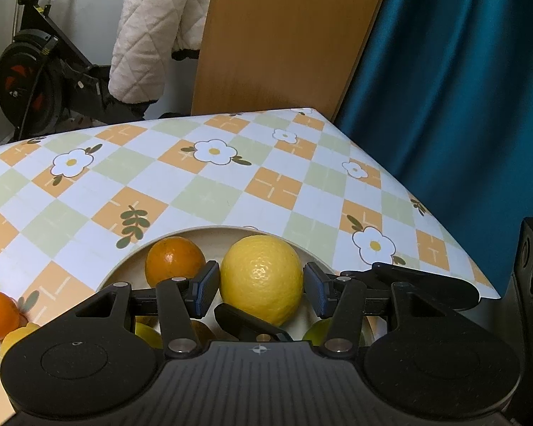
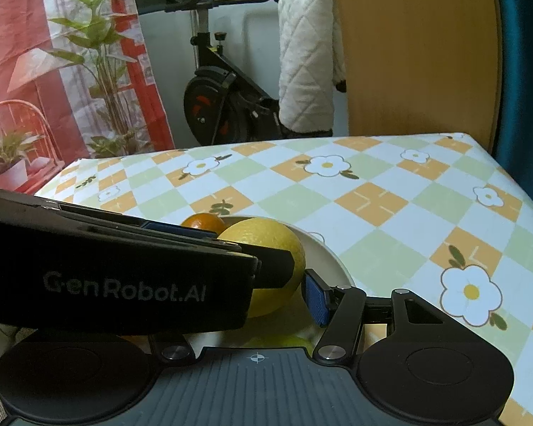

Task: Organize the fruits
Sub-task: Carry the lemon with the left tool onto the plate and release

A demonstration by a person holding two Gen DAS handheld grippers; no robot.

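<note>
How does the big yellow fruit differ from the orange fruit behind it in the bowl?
The yellow fruit is clearly larger than the orange fruit. It is pale yellow with a dimpled peel, while the orange fruit is deep orange and shiny. The yellow fruit sits between the fingers of the left gripper; the orange fruit lies outside them, to the left. Both are round citrus fruits in the same white bowl.
</note>
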